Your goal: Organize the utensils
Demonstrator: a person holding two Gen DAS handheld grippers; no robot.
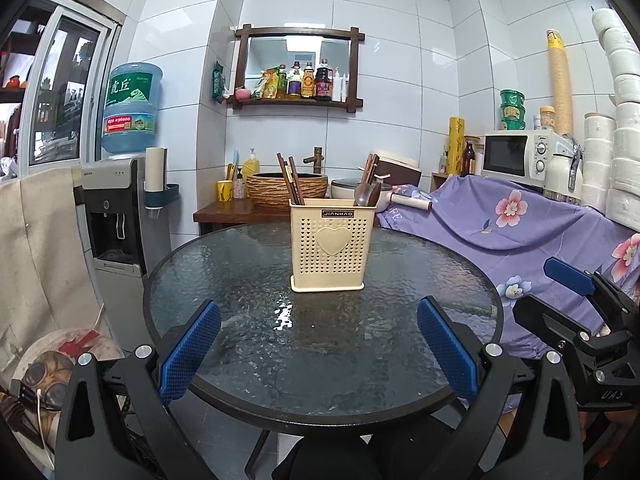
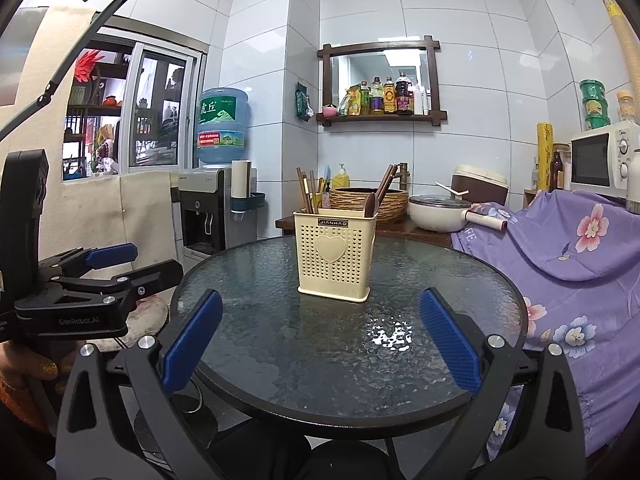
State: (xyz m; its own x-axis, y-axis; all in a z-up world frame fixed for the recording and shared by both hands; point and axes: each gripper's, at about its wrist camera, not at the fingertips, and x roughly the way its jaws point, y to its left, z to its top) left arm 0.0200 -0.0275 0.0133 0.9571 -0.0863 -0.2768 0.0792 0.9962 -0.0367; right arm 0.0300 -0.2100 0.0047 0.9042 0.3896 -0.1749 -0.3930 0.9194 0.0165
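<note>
Left tool (image 1: 319,350): fingers spread wide apart, nothing between the blue pads (image 1: 190,354); it hovers over the near edge of the bench, aimed at the utensil holder.
Right tool (image 2: 320,346): fingers likewise wide apart and empty; hovers over the near edge of the bench, just right of the left tool.
Cross view: each tool shows at the side of the other's camera, the two side by side and apart.
Hand: part of a hand (image 2: 28,364) grips the left tool's handle at the lower left of the right wrist view.
Bench (image 1: 224,280): round, textured glass top with a dark rim; glare patch near its centre.
Utensil holder (image 1: 331,242): cream perforated plastic box with a heart on the front and a "JIANHAO" label; stands upright past the centre of the bench, well apart from both tools.
Left compartment: dark wooden chopsticks (image 1: 289,180), leaning.
Right compartment: spoon (image 1: 363,194), bowl up, beside more dark utensils.
Surroundings: purple floral cloth (image 1: 516,232) to the right; water dispenser (image 1: 116,216) to the left.
</note>
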